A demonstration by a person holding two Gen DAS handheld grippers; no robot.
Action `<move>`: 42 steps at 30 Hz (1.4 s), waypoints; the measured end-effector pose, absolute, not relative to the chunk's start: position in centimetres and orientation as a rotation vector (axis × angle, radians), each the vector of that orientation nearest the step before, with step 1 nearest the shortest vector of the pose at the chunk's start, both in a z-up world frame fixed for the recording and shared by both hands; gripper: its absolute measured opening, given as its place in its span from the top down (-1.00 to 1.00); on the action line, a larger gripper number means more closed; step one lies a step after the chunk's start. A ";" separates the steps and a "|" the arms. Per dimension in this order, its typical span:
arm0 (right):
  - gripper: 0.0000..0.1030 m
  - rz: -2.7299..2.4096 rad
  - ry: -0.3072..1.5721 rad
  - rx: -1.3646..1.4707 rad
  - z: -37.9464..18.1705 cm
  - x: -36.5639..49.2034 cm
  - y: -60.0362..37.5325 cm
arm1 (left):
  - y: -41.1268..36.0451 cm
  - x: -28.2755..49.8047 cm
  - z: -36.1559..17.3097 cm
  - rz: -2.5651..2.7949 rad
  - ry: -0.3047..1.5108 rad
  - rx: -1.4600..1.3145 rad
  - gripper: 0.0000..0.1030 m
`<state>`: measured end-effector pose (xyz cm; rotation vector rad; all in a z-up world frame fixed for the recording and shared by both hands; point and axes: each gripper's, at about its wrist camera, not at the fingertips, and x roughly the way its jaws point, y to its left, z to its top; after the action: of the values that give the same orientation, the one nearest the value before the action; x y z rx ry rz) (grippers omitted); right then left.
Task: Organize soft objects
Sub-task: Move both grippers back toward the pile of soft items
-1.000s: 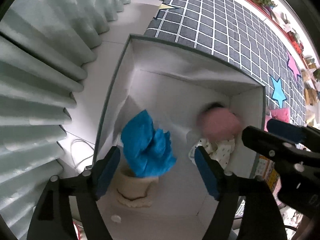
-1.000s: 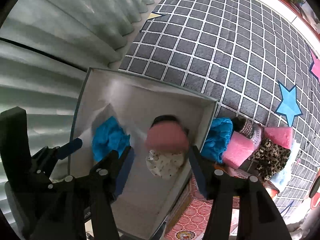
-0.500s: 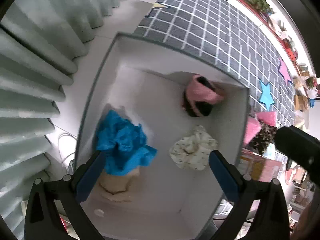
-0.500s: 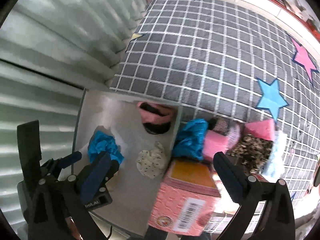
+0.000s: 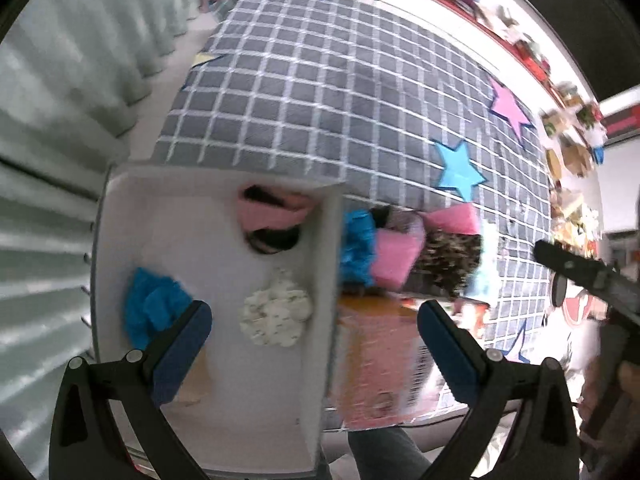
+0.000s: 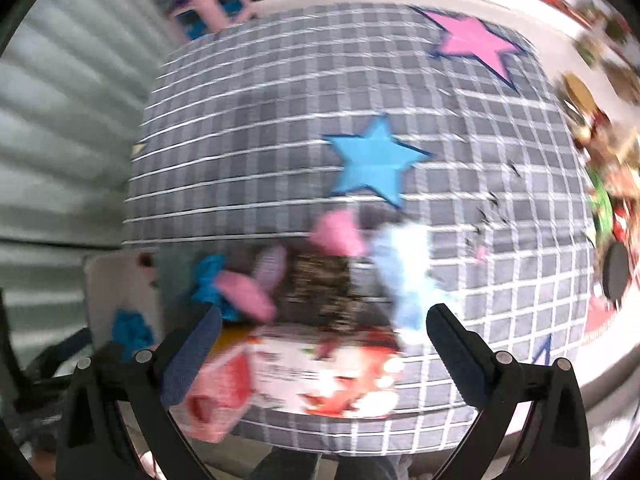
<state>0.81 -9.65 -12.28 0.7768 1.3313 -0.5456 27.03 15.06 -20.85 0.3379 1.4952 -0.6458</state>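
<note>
Both grippers, left gripper (image 5: 314, 326) and right gripper (image 6: 320, 334), just spread wide with nothing pinched; blue cloth (image 5: 154, 310) by the white box's (image 5: 328, 264) left wall, more soft stuff piled outside its right wall

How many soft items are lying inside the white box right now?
3 show: a blue cloth by the left wall, a cream spotted one in the middle, a pink-and-black one at the far end of the white box. Others may be hidden.

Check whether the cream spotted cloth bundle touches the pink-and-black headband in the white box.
Apart. The left wrist view shows bare white box floor between cream bundle and headband.
</note>
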 end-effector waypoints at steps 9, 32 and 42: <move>-1.00 -0.650 1.424 0.878 -18.9 -5.5 -13.7 | 6.9 23.9 -20.4 -0.737 1.503 0.471 -0.99; -1.00 -0.581 1.523 0.841 -28.7 -6.2 -15.3 | -7.6 21.5 -34.9 -0.607 1.672 0.827 -0.99; -1.00 -0.661 1.472 0.828 -28.0 -10.4 -19.8 | -11.9 20.5 -38.4 -0.634 1.736 0.746 -0.99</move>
<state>-10.43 -19.83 -27.95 0.8277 1.4717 -0.6610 20.53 -11.85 -38.35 0.7458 1.7361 -0.6344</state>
